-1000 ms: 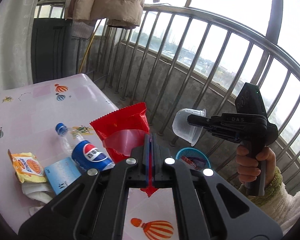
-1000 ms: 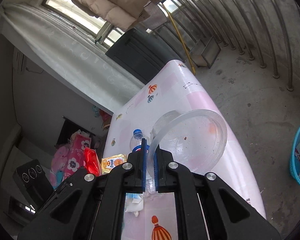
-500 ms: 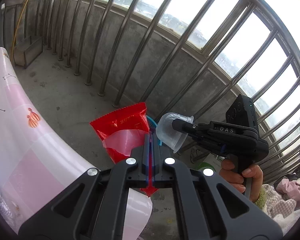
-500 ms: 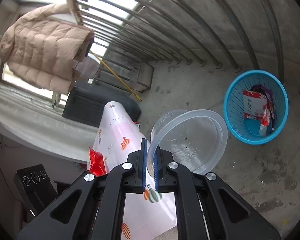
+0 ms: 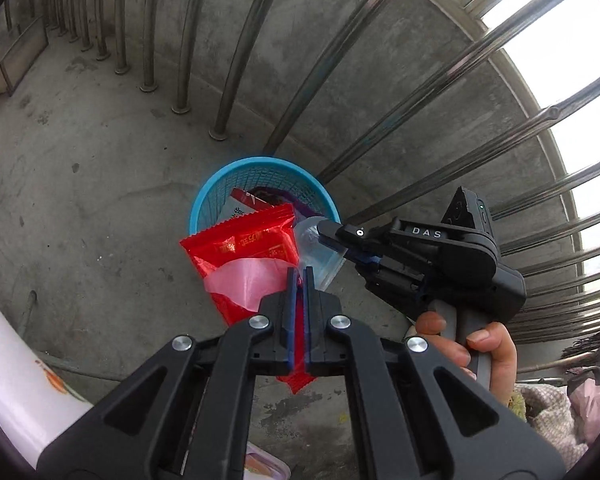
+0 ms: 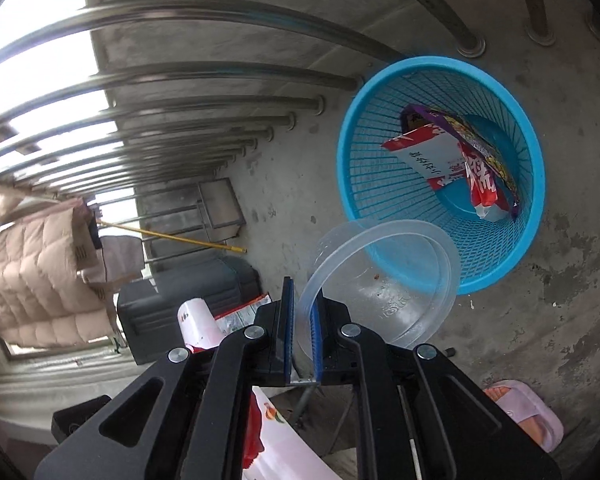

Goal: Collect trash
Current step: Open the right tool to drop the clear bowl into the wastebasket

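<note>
My left gripper [image 5: 298,270] is shut on a red snack wrapper [image 5: 244,256], which hangs over the near side of the blue mesh basket [image 5: 228,188] on the concrete floor. My right gripper [image 6: 302,284] has the rim of a clear plastic cup [image 6: 384,280] between its pads. Its jaws are opening, and a gap shows beside the rim. The cup hangs just over the near rim of the basket [image 6: 344,152], where several wrappers [image 6: 460,156] lie. The left wrist view shows the right gripper [image 5: 324,232] in a hand, with the cup [image 5: 318,260] at its tip.
Steel railing bars [image 5: 236,60] stand close behind the basket. The pink table's edge [image 5: 4,360] curves at the lower left. A pink slipper [image 6: 524,416] lies on the floor near the basket, and a dark cabinet [image 6: 188,292] stands further back.
Both grippers have swung away from the table and sunk toward the blue basket, carrying the wrapper and the cup. The right gripper has rolled, and its pads now stand slightly apart.
</note>
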A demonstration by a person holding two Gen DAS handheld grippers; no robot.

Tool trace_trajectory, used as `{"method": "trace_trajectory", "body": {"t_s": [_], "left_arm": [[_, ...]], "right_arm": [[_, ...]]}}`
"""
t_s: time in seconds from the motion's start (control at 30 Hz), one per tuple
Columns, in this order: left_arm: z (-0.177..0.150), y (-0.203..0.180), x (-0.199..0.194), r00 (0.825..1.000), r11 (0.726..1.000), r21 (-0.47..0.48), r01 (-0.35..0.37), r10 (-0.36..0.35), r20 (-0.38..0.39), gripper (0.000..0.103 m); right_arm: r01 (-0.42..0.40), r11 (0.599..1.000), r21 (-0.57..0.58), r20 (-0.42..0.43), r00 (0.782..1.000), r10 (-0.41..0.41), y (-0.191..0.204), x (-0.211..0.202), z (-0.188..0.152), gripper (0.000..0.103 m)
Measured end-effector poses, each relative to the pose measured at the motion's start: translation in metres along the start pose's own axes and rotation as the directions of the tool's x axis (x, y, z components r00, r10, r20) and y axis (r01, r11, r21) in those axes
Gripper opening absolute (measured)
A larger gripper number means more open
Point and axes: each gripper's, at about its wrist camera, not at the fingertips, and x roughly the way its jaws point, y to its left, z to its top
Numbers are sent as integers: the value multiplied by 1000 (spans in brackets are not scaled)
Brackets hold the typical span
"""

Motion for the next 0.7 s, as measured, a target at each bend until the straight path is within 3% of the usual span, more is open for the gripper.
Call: {"method": "trace_trajectory", "body": {"t_s": [0.07,0.13,0.23,0.37,0.57,0.63,0.7], "left_arm": [[9,2,21,999,1000,-10,-5,5,-32,6],[17,3,37,998,999,-20,-26,25,-49,12],[22,4,45,998,999,-41,-26,24,-50,28],[18,0,39,1000,1000,-23,9,-9,-21,37],[19,-2,22,999,1000,8,-1,1,35,44],[18,-3,12,998,1000,10,-7,6,65,48],[15,-4,0,996,1000,22,-18,16,87,53]], "right_arm": [[-2,999,39,-21,1000,3,-8,18,19,15],[36,996,87,-40,999,-33,-18,29,31,51],[69,989,131,-46,997,-64,-32,40,46,68],[67,979,190,-90,995,-50,-46,48,54,76],[-11,985,173,-80,996,25,-44,54,58,85],[17,980,200,-113,994,6,-48,61,56,88],[-18,975,223,-144,988,51,-48,66,52,88]]}}
